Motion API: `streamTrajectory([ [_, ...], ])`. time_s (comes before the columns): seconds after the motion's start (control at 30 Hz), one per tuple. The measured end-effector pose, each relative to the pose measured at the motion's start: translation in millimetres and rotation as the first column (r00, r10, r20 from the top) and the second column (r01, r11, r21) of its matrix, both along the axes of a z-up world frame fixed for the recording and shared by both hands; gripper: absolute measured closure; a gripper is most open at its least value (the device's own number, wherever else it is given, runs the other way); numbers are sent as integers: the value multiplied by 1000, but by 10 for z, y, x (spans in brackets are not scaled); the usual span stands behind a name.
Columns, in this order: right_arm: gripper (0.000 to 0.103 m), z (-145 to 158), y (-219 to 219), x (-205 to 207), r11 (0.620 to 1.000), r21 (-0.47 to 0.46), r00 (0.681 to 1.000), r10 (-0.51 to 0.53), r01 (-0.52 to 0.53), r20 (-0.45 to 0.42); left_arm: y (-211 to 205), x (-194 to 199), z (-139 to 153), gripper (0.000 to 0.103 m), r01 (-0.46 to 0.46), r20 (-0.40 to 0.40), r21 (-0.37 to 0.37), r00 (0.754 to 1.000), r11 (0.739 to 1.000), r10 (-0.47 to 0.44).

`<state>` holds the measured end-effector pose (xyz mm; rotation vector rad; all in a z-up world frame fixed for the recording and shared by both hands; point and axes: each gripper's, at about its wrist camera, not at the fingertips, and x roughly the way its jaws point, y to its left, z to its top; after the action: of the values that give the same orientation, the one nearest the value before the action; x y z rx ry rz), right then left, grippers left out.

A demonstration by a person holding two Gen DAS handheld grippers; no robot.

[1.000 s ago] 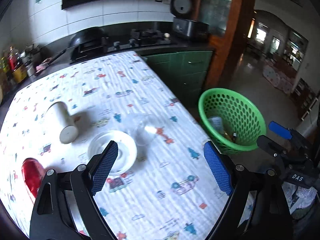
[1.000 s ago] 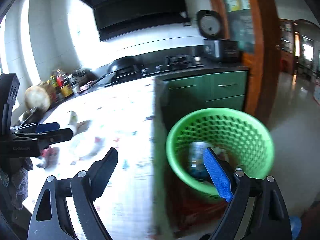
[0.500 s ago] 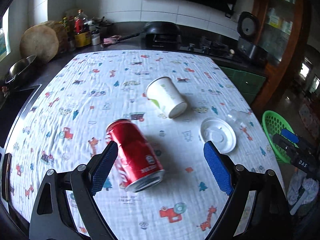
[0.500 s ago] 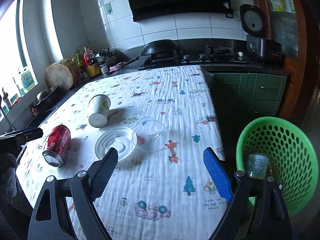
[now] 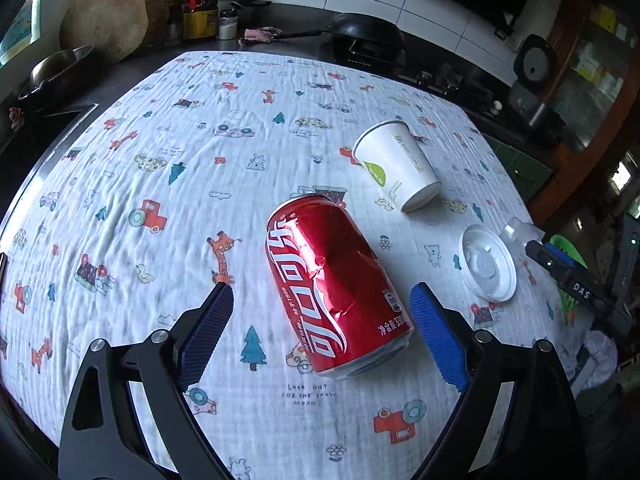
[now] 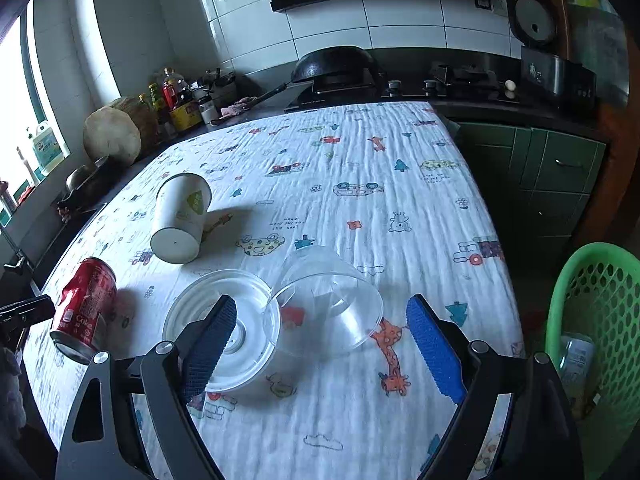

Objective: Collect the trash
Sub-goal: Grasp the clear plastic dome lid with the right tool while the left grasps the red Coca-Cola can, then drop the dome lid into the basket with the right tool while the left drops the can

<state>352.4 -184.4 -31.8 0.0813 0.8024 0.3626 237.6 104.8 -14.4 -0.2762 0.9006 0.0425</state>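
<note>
While both tools stand empty, findings are as follows.
Left hand-held gripper (image 5: 320,328): jaws spread wide, straddling the red can (image 5: 336,284), apparently lined up to grip its dented flanks; no contact yet.
Red can: lying on its side on the desk (image 5: 160,140), its nearer end toward 6 o'clock in the left view.
Right hand-held gripper (image 6: 320,344): jaws apart, aimed at the clear cup (image 6: 326,302), likely next pick.
Clear cup: tipped over, rim touching or overlapping the white lid (image 6: 222,330) at its 9 o'clock.
Paper cup (image 6: 182,216): on its side, at 11 o'clock from the lid.
Green basket (image 6: 592,344): off the desk edge at 3 o'clock, already holding trash; placed within easy reach for dropping.
</note>
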Motion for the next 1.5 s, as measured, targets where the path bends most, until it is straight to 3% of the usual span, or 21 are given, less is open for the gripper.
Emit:
streamTrajectory([
  [0.27, 22, -92, -9, 131, 1000, 6, 1000, -4, 4, -26, 22, 140, -128, 14, -1, -31, -50, 1000, 999, -1],
  [0.6, 41, -145, 25, 186, 1000, 12, 998, 23, -22, -57, 24, 362, -265, 14, -13, -80, -98, 997, 995, 5],
  [0.9, 43, -95, 44, 116, 1000, -9, 999, 23, -23, -33, 30, 442, -328, 16, -8, -92, -101, 996, 995, -1],
  [0.97, 43, -77, 35, 81, 1000, 0, 999, 20, -20, -33, 34, 443, -338, 24, -6, -94, -110, 996, 994, -5],
  [1.13, 43, 6, 18, -38, 1000, 8, 1000, 14, -13, -19, 35, 423, -339, 25, 8, -84, -115, 996, 993, -17],
  [1.5, 43, 190, -208, -361, 999, 12, 999, -33, 33, 14, -84, 248, -121, 26, 75, -27, -152, 996, 986, -80],
])
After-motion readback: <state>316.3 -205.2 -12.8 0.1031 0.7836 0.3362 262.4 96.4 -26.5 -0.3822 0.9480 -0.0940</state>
